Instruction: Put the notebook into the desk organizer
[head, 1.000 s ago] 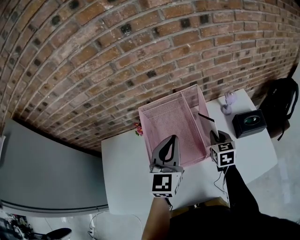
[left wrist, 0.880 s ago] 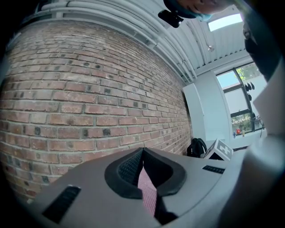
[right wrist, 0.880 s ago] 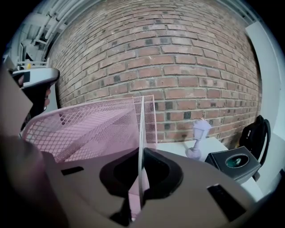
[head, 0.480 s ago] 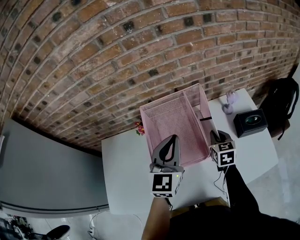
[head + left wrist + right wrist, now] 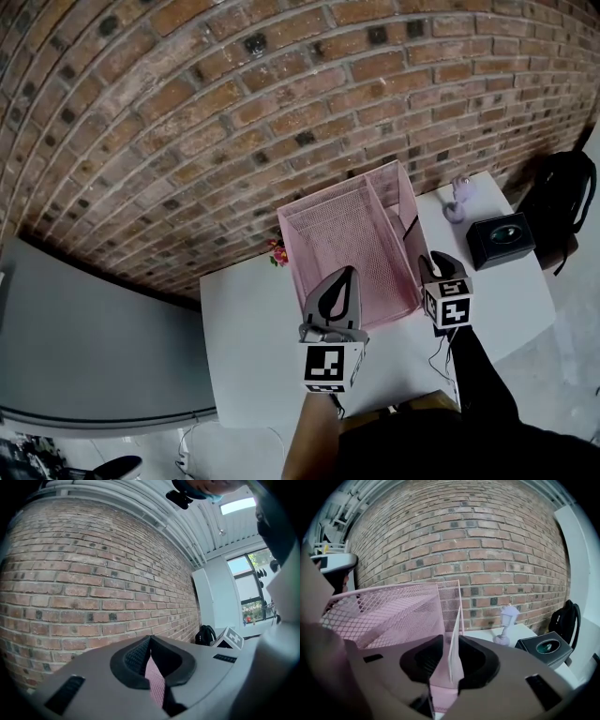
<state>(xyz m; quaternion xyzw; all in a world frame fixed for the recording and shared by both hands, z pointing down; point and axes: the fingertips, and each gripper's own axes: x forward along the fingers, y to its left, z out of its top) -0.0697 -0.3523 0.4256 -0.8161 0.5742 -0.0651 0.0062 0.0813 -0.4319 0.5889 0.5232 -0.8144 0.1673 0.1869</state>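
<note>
The pink mesh desk organizer (image 5: pixel 347 246) stands on the white table (image 5: pixel 248 347), against the brick wall. The notebook (image 5: pixel 411 228) stands on edge in its narrow right compartment. In the right gripper view the notebook (image 5: pixel 454 630) shows edge-on as a thin pale sheet between the jaws. My right gripper (image 5: pixel 429 260) (image 5: pixel 451 644) is opening, with a gap on each side of the notebook and no pad pressing on it. My left gripper (image 5: pixel 345 275) (image 5: pixel 150 639) is shut and empty, over the organizer's near wall.
A small lilac lamp figurine (image 5: pixel 457 199) (image 5: pixel 507 623) and a black box (image 5: pixel 501 241) (image 5: pixel 543 648) sit on the table to the organizer's right. A black backpack (image 5: pixel 562 202) leans beyond the table's right edge. A little pink flower (image 5: pixel 276 255) lies left of the organizer.
The right jaws have parted from the notebook, which now stands lower in the organizer's right compartment. The left gripper has stayed put.
</note>
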